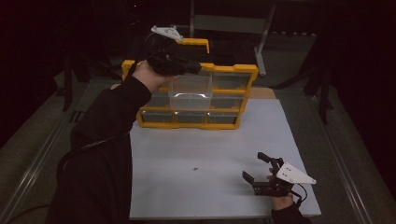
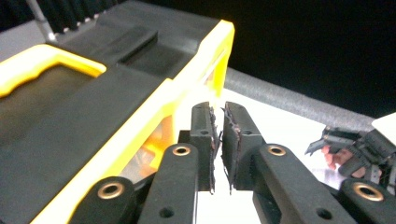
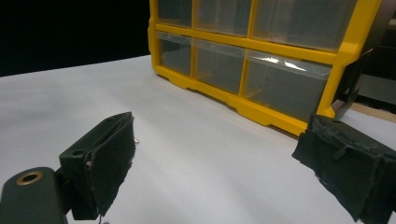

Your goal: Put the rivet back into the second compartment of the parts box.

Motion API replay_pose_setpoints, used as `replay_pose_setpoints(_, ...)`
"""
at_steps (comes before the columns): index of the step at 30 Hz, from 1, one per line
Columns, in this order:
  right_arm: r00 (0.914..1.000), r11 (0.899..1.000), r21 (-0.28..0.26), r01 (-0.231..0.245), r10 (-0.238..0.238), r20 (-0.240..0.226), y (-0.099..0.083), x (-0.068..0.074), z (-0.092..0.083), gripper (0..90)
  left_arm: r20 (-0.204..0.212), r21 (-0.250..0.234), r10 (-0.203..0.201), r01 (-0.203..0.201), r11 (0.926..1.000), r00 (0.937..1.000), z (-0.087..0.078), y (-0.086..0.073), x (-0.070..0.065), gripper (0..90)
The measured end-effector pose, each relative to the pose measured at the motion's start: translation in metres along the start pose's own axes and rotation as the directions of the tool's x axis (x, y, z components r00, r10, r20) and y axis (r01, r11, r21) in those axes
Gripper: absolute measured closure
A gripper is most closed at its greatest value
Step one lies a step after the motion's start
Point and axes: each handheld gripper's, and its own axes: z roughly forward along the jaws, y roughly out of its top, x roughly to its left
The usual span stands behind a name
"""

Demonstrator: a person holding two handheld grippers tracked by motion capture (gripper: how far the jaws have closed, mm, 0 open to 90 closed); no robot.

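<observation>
No readable text, labels, brands, numbers or signs anywhere. Yellow-framed plastic drawer cabinet at far centre of the table: frame and clear drawer fronts are blank, nothing printed. Its black top, seen in the left gripper view, carries no lettering either. White table sheet: plain, just one tiny dark speck near the middle, not a mark that reads as anything. Grey three-cornered plates on both grippers show small holes, no writing legible.
</observation>
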Motion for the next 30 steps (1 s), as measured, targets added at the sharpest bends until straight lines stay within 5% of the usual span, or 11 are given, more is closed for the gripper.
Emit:
replay_pose_setpoints(8,1.0000,1.000,-0.003,0.000,0.000,0.002,0.001,0.000,0.000,9.4,0.007,-0.024,-0.015,0.015,0.9996,0.9999,0.000,-0.004,-0.001,76.2)
replay_pose_setpoints(16,1.0000,1.000,-0.001,0.002,-0.002,0.003,0.001,0.001,0.000,9.4,-0.003,-0.092,-0.061,0.061,0.9939,0.9981,-0.012,-0.008,-0.004,20.8)
replay_pose_setpoints(20,1.0000,1.000,0.000,0.004,-0.004,0.005,0.001,0.001,0.000,9.4,-0.012,-0.092,-0.059,0.057,0.9941,0.9982,-0.016,-0.009,-0.009,5.0)
replay_pose_setpoints(30,1.0000,1.000,0.001,0.004,-0.004,0.007,0.001,0.001,0.000,9.4,0.002,-0.090,0.018,-0.018,0.9957,0.9998,-0.023,-0.020,-0.039,0.0)
